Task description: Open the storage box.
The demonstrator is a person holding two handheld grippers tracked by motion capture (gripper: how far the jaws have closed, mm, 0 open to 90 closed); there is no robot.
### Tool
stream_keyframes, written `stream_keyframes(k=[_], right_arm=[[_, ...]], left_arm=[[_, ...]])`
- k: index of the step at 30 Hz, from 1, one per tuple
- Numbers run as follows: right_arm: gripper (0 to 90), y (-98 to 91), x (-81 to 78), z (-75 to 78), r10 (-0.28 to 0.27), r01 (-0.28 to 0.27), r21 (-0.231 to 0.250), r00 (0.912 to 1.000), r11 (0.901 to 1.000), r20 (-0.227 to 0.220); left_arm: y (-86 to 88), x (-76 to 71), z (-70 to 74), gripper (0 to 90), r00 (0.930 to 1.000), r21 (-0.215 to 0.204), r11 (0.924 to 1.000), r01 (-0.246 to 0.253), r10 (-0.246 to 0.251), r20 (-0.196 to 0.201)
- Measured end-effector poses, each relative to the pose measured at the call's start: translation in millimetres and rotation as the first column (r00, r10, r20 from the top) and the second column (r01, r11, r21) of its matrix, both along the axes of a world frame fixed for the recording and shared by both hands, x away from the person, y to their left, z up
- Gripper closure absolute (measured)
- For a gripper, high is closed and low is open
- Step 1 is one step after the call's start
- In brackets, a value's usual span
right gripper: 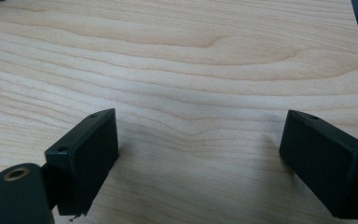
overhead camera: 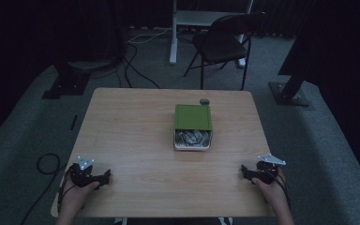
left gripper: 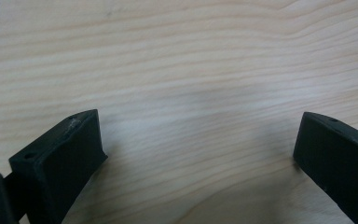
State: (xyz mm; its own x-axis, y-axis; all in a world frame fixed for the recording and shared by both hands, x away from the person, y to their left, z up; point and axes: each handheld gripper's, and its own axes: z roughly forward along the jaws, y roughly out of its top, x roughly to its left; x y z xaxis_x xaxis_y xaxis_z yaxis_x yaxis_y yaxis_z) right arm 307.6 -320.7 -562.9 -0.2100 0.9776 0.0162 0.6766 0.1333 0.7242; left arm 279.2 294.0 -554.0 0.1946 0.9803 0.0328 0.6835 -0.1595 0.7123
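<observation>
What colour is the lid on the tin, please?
Green; the lid shows best in the high view.

A wooden table (overhead camera: pixel 131 140) stands on grey carpet (overhead camera: pixel 23 126), with a dark folding chair (overhead camera: pixel 222 42) and a white stand (overhead camera: pixel 176 33) beyond its far edge, black cables (overhead camera: pixel 131 65) trailing across the floor, and dark support feet (overhead camera: pixel 290 91) at either side.

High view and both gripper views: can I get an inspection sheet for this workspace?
Surface: wooden table, bare around the box.
Job's things: white box of silvery pieces, green lid slid partly back.
Clutter: small dark round thing behind the lid.
Grippers: left gripper and right gripper open, holding nothing, at the near corners.
Cables: loops on the floor.
Surroundings: folding chair, dark room.
</observation>
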Motion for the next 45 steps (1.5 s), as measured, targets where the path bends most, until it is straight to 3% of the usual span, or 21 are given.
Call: stream_keyframes(k=[4, 7, 19, 24, 33, 36, 37, 38, 39, 40, 42, 45], right_arm=[[11.2, 0.0, 0.0, 0.0, 0.000, 0.000, 0.000, 1.0000, 1.0000, 0.000], [11.3, 0.0, 0.0, 0.0, 0.000, 0.000, 0.000, 1.0000, 1.0000, 0.000], [11.3, 0.0, 0.0, 0.0, 0.000, 0.000, 0.000, 1.0000, 1.0000, 0.000], [11.3, 0.0, 0.0, 0.0, 0.000, 0.000, 0.000, 1.0000, 1.0000, 0.000], [11.2, 0.0, 0.0, 0.0, 0.000, 0.000, 0.000, 1.0000, 1.0000, 0.000], [11.2, 0.0, 0.0, 0.0, 0.000, 0.000, 0.000, 1.0000, 1.0000, 0.000], [11.2, 0.0, 0.0, 0.0, 0.000, 0.000, 0.000, 1.0000, 1.0000, 0.000], [11.3, 0.0, 0.0, 0.0, 0.000, 0.000, 0.000, 1.0000, 1.0000, 0.000], [11.2, 0.0, 0.0, 0.0, 0.000, 0.000, 0.000, 1.0000, 1.0000, 0.000], [11.2, -0.1, 0.0, 0.0, 0.000, 0.000, 0.000, 1.0000, 1.0000, 0.000], [11.2, 0.0, 0.0, 0.0, 0.000, 0.000, 0.000, 1.0000, 1.0000, 0.000], [11.3, 0.0, 0.0, 0.0, 0.000, 0.000, 0.000, 1.0000, 1.0000, 0.000]], left_arm=[[-4.5, 0.5, 5.3, 1.9, 0.9995, 0.018, 0.9998, 0.012, -0.012, 0.028], [-11.3, 0.2, 7.3, 1.9, 0.9989, 0.063, 0.9973, 0.037, -0.039, 0.027], [-36.8, 3.5, 11.7, 1.9, 0.9866, 0.090, 0.9866, 0.136, -0.143, 0.078], [-45.5, 5.0, 9.2, 1.9, 0.9828, 0.116, 0.9796, 0.164, -0.172, 0.066], [-64.3, 6.4, 9.1, 1.9, 0.9687, 0.165, 0.9605, 0.224, -0.238, 0.070], [-68.7, 6.5, 10.3, 1.9, 0.9636, 0.163, 0.9566, 0.241, -0.256, 0.076], [-74.5, 5.7, 11.3, 1.9, 0.9565, 0.223, 0.9410, 0.255, -0.279, 0.085], [-76.9, 5.4, 11.8, 1.9, 0.9541, 0.244, 0.9349, 0.258, -0.286, 0.088], [-78.9, 5.1, 12.5, 1.9, 0.9509, 0.245, 0.9318, 0.267, -0.296, 0.089], [-81.0, 4.9, 13.2, 1.9, 0.9499, 0.235, 0.9342, 0.269, -0.297, 0.097], [-85.7, 4.2, 14.4, 1.9, 0.9434, 0.258, 0.9235, 0.284, -0.317, 0.097], [-92.5, 3.8, 16.1, 1.9, 0.9362, 0.256, 0.9192, 0.300, -0.335, 0.107]])
